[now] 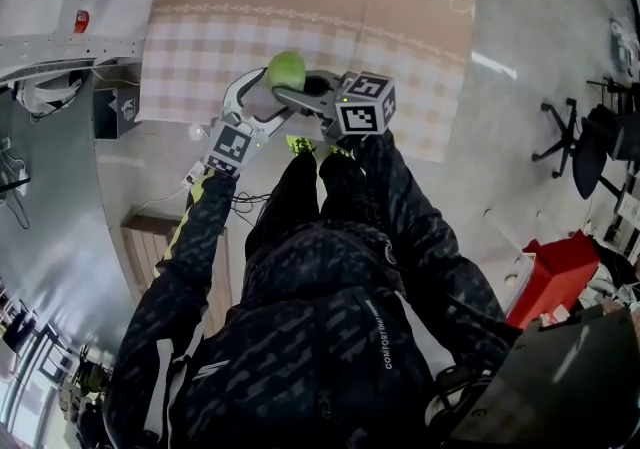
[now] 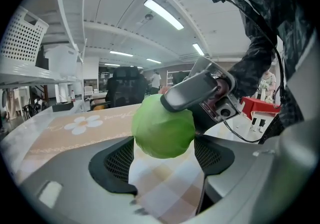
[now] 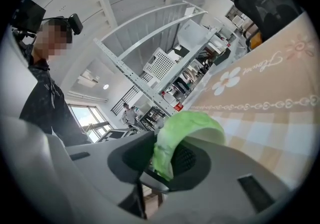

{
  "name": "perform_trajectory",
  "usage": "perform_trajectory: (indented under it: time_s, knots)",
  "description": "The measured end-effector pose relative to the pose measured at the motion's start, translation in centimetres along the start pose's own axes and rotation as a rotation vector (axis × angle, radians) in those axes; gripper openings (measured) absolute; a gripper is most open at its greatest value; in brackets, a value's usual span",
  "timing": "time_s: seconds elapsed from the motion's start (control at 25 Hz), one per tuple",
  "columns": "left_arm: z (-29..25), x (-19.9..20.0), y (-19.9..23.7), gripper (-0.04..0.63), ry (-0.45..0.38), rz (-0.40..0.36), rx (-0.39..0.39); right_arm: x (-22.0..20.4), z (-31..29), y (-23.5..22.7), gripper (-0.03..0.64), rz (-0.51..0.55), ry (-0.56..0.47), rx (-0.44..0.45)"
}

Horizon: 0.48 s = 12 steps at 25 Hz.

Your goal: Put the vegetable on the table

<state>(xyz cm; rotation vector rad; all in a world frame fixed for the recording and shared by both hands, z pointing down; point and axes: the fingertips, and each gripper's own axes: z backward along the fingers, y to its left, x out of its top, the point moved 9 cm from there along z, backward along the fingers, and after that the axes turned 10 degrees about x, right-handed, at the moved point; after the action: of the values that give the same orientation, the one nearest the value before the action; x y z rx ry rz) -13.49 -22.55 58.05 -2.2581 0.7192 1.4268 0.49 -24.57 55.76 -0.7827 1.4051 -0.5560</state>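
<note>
The left gripper (image 2: 163, 143) has its jaws spread wide either side of the green vegetable (image 1: 286, 67); whether they press it is unclear. The vegetable hangs over the bench's checked cloth (image 1: 400, 27), grasped in the right gripper's (image 3: 162, 158) jaws.

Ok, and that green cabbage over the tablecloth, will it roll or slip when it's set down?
Probably apt to roll on the tablecloth: the cabbage looks nearly round, with no flat side showing. Likely fairly firm: it shows a full ball shape with the right gripper shut on it. Its smooth leaves might slip a little.
</note>
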Motion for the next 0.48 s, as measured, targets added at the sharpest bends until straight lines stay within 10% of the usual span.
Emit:
perform_trajectory:
  time_s: [0.48]
  knots:
    - [-0.7, -0.5, 0.8, 0.371, 0.016, 0.045, 0.022, -0.6, -0.1, -2.3, 0.080, -0.017, -0.014, -0.018]
